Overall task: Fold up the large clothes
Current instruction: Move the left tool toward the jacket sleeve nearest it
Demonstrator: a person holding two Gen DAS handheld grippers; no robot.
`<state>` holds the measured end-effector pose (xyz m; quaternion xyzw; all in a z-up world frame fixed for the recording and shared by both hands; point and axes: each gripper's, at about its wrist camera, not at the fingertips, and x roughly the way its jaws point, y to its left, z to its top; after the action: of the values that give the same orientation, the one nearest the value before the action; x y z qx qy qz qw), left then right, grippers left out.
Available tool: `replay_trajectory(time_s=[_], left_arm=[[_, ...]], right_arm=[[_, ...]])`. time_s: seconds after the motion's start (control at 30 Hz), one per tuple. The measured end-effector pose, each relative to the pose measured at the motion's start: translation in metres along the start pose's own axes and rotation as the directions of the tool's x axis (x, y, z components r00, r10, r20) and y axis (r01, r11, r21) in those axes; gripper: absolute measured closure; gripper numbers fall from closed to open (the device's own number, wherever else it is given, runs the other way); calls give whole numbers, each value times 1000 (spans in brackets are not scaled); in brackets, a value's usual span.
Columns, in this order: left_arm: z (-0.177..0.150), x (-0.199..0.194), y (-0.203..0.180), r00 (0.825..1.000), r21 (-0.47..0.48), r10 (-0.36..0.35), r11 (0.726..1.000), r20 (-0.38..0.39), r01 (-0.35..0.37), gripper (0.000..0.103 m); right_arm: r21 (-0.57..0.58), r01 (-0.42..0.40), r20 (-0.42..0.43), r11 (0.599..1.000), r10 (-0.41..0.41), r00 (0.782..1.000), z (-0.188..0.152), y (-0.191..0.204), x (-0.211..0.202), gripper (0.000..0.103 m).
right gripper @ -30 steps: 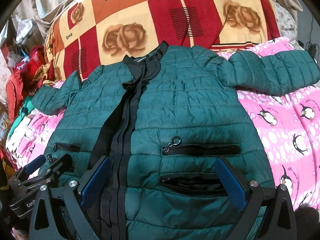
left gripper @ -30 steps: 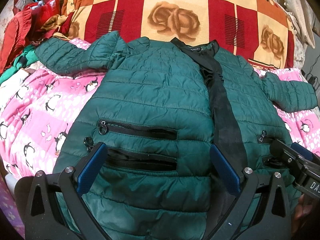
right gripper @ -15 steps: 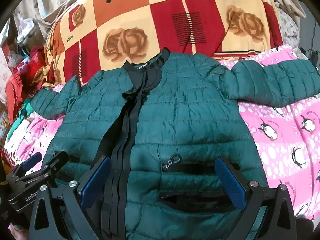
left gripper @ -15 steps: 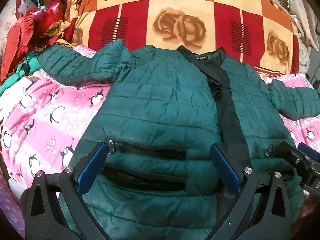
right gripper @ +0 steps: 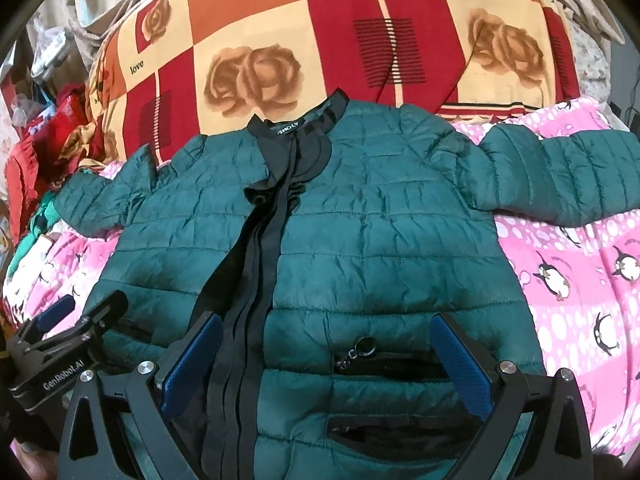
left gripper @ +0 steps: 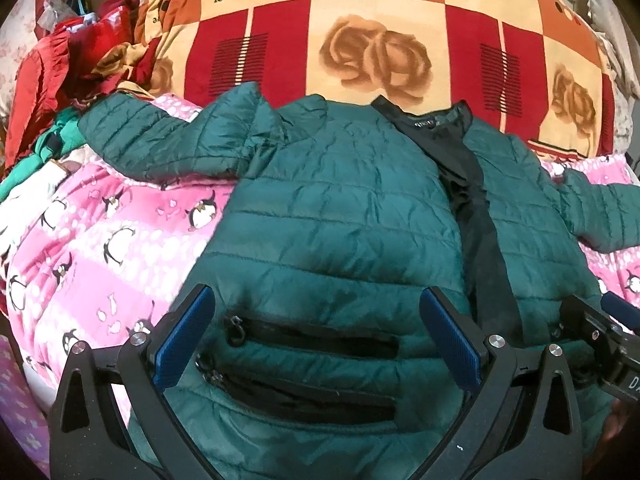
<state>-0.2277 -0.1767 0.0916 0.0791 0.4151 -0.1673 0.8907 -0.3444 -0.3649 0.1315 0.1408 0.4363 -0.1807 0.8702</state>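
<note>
a green jacket (left gripper: 340, 216) lies face up and spread flat across a pink penguin blanket (left gripper: 104, 240), collar toward 12 o'clock, where a red and orange quilt (left gripper: 376, 28) rises behind it. no fold shows yet: both sleeves are out, one reaching toward 9 o'clock (left gripper: 160, 144) and the other toward 3 o'clock (right gripper: 560, 176), and the black zip strip (right gripper: 260, 248) runs down the middle of the body. by the look of it the task is at its very start, with the laying-out done and the sleeves, sides and hem all left to fold. a heap of red clothes (left gripper: 60, 64) sits at 10 o'clock, well apart from the work. the left gripper (left gripper: 316, 344) hangs over the lower front panel at 6 o'clock, jaws wide apart, holding nothing, its blue pads either side of two pocket zips (left gripper: 308, 336). the right gripper (right gripper: 324, 364) hangs likewise over the other panel, jaws apart and empty, a ring zip pull (right gripper: 366, 346) between its pads.
</note>
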Motion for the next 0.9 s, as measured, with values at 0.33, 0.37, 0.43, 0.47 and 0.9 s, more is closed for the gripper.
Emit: replay_trajectory(time_s=[0.33, 0.37, 0.43, 0.47, 0.9], left_arm=[[20, 12, 19, 999, -36, 47, 998, 15, -47, 1], [22, 14, 21, 998, -38, 53, 998, 16, -53, 1], [27, 17, 25, 998, -42, 61, 997, 16, -60, 0], [29, 18, 27, 998, -45, 66, 997, 17, -65, 0], [51, 40, 50, 993, -77, 120, 990, 12, -119, 1]], right_arm=[[3, -37, 0, 999, 37, 999, 20, 12, 18, 0], [0, -40, -3, 999, 40, 999, 22, 14, 21, 0], [-7, -45, -6, 999, 45, 999, 26, 18, 26, 0], [-11, -46, -6, 999, 46, 999, 29, 20, 27, 0], [-28, -78, -14, 997, 77, 997, 53, 42, 59, 0]])
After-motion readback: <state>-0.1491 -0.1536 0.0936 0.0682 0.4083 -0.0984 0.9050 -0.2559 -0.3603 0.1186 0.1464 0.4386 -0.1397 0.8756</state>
